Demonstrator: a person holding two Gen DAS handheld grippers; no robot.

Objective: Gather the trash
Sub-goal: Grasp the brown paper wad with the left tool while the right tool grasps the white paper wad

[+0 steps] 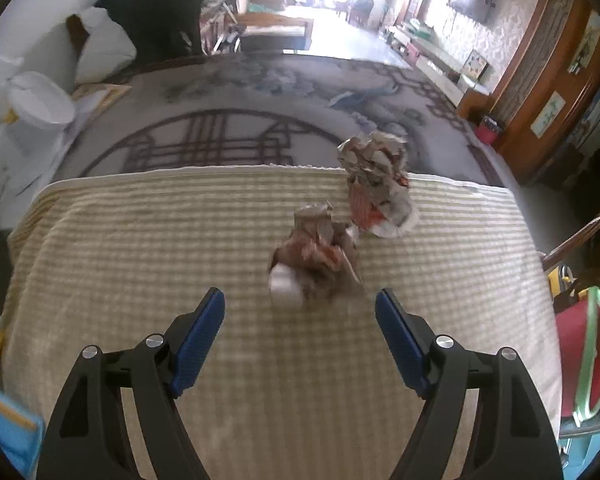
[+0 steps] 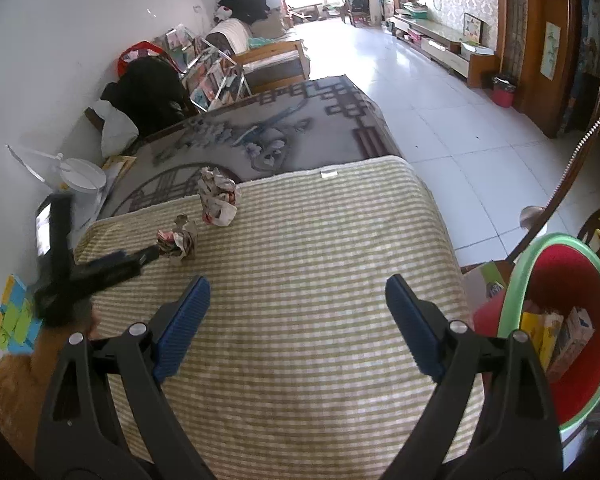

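Two crumpled paper wads lie on a green-and-white checked blanket [image 1: 180, 248]. The nearer brown wad [image 1: 316, 256] sits just ahead of my open left gripper [image 1: 300, 308], between the lines of its blue pads, apart from them. The larger printed wad [image 1: 380, 184] stands behind it near the blanket's far edge. In the right wrist view the brown wad [image 2: 178, 242] and the printed wad [image 2: 218, 196] lie at the far left, with the left gripper [image 2: 150, 256] reaching the brown one. My right gripper [image 2: 298, 308] is open and empty over the blanket [image 2: 320, 248].
A red bin with a green rim [image 2: 560, 320] stands at the right beside the blanket and holds several boxes; it also shows in the left wrist view [image 1: 584, 352]. A patterned rug [image 1: 240, 120], a white fan base [image 2: 82, 180] and a tiled floor [image 2: 440, 112] lie beyond.
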